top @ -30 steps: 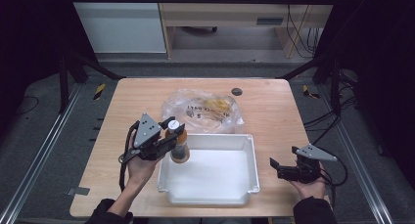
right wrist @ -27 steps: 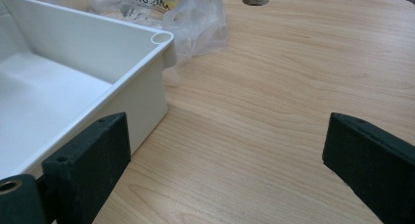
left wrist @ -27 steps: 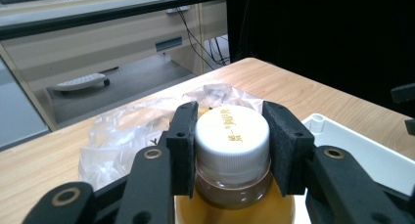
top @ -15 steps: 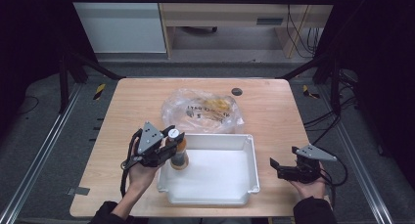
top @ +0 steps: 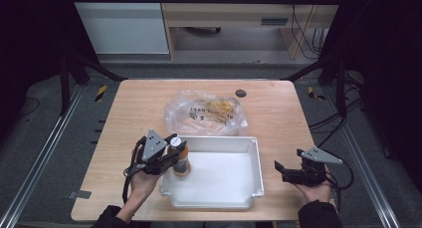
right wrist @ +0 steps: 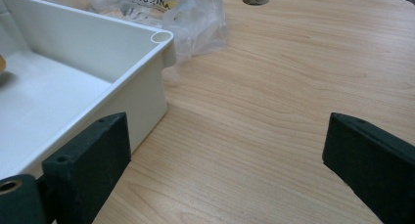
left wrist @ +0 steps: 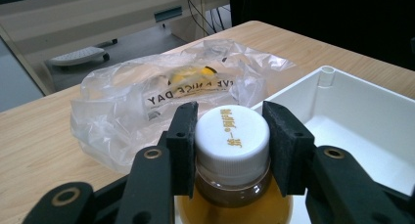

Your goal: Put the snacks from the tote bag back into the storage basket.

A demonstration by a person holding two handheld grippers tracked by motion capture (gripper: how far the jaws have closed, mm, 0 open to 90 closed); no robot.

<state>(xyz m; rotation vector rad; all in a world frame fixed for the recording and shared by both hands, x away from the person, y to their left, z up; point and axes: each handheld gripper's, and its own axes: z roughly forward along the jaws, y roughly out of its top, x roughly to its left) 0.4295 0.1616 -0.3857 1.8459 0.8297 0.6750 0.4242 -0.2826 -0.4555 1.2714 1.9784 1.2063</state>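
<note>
High view: bottle (top: 180,158) lower, inside tray (top: 251,148).

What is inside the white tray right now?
The tray holds one thing: a bottle of amber liquid at its left end, gripped at the white cap by the left hand-held gripper. The floor under the bottle is hidden; elsewhere the floor is bare.

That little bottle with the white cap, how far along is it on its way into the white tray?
Nearly there. Done: the bottle is out of the plastic bag, gripped at its cap by the left gripper, and sits over the tray's left end. In hand: lowering it in; whether its base touches the floor is unclear. Left: letting go. Yellowish items remain in the bag. The right gripper waits open beside the tray.
</note>
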